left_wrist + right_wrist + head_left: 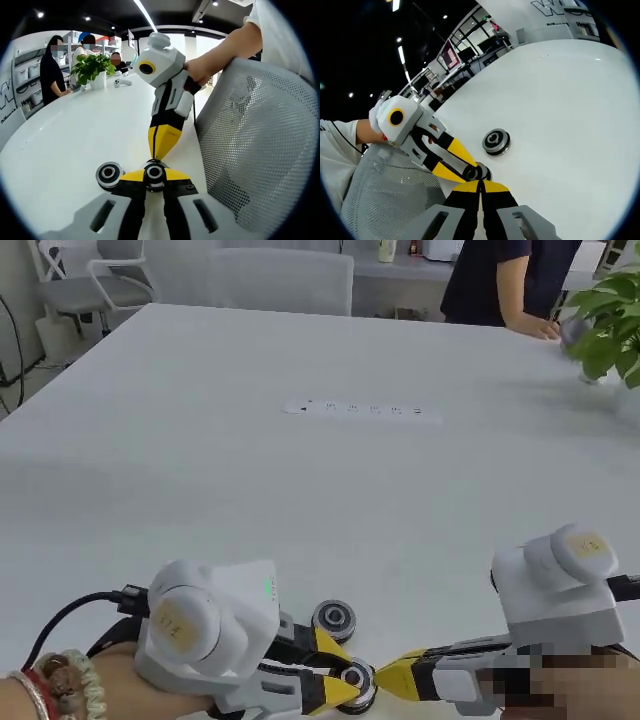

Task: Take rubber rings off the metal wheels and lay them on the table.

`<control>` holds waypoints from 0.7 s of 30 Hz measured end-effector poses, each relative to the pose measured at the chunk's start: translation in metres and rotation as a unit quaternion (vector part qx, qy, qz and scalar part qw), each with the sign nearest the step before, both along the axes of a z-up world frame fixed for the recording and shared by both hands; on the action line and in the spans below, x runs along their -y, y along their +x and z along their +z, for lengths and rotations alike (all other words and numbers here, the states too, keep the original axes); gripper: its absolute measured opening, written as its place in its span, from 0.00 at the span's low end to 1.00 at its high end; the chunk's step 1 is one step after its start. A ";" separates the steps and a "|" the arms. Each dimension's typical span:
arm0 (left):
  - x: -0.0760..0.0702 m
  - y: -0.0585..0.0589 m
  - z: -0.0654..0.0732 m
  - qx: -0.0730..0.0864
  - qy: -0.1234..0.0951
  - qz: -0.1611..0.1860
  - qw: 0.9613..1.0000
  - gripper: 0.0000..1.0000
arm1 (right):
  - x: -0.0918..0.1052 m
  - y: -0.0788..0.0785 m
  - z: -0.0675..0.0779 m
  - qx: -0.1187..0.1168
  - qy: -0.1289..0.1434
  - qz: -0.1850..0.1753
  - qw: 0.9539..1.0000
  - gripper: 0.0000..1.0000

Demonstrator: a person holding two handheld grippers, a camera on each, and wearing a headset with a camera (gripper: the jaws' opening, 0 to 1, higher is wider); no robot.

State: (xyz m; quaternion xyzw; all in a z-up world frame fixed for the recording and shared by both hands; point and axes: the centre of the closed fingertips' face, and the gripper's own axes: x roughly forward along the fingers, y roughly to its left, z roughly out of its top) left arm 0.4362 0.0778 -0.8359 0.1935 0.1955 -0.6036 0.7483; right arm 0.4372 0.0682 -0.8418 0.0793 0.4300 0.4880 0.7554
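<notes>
A small metal wheel with a black rubber ring (358, 681) sits near the table's front edge, and my left gripper (346, 682) is shut on it from the left. The left gripper view has its yellow jaws on both sides of that wheel (154, 171). From the right, my right gripper (386, 676) is shut, its yellow tips against the wheel's rim (476, 172). Whether they pinch the ring is hidden. A second wheel with a ring (333, 619) lies flat just behind, free of both grippers.
The white table (300, 490) stretches far ahead, with a flush socket strip (360, 408) in its middle. A potted plant (610, 325) and a person (500, 280) are at the far right edge. A mesh chair (250, 140) stands beside me.
</notes>
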 end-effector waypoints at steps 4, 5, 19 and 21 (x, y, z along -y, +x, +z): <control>0.000 0.000 0.000 0.002 0.001 -0.002 1.000 0.07 | 0.000 0.000 0.000 -0.005 0.003 -0.003 1.000 0.00; 0.000 0.000 0.000 0.003 0.002 -0.004 1.000 0.07 | 0.000 0.000 0.000 -0.005 0.003 -0.003 1.000 0.00; 0.000 0.000 0.000 0.007 0.003 -0.009 1.000 0.07 | -0.001 0.000 0.001 0.004 -0.001 0.003 1.000 0.00; 0.000 0.000 0.000 0.007 0.003 -0.010 1.000 0.07 | -0.001 0.000 0.001 0.004 -0.002 0.004 1.000 0.00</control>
